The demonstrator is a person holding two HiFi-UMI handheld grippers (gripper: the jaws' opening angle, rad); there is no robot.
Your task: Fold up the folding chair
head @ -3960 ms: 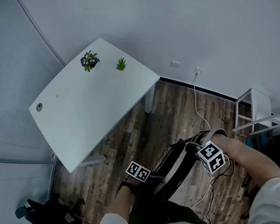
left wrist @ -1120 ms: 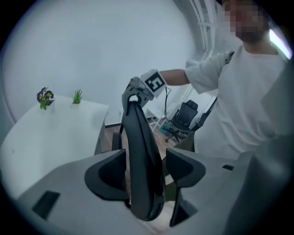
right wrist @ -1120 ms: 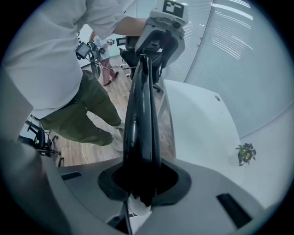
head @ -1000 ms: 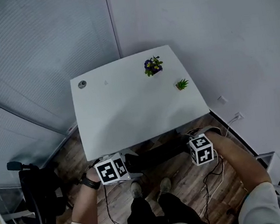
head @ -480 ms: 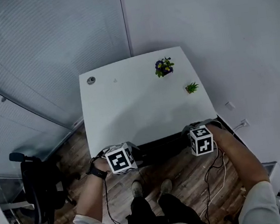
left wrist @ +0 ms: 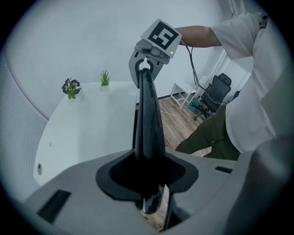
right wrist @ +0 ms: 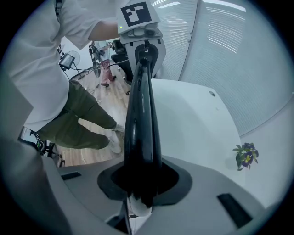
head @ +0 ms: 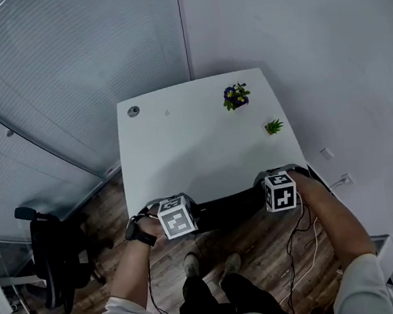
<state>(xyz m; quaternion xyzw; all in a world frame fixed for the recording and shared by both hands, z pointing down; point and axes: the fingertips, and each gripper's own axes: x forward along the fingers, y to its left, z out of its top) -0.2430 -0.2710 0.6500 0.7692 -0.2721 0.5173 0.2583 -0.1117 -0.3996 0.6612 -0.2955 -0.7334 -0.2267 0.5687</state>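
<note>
Head view: folding chair (head: 226, 208) low-centre at desk (head: 181, 147) edge, left gripper (head: 178, 220) & right gripper (head: 281, 193) on its ends. Left gripper view: jaws just closed onto its bar (left wrist: 148, 133); right gripper view: clamped narrow on it too. Person prob. best keeps both grips level, no twist.

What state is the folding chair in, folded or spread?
Folded: the folding chair shows as one flat black slab, edge-on in both gripper views, no seat sticking out.

Small office, white desk (head: 182, 154) against the far wall, black swivel chair (head: 51, 254) at near left, slatted blinds (head: 62, 62) along the left, flowering pot plant (head: 235, 96) and small green plant (head: 274, 127) on the desk, wood-look floor (head: 106, 207)
</note>
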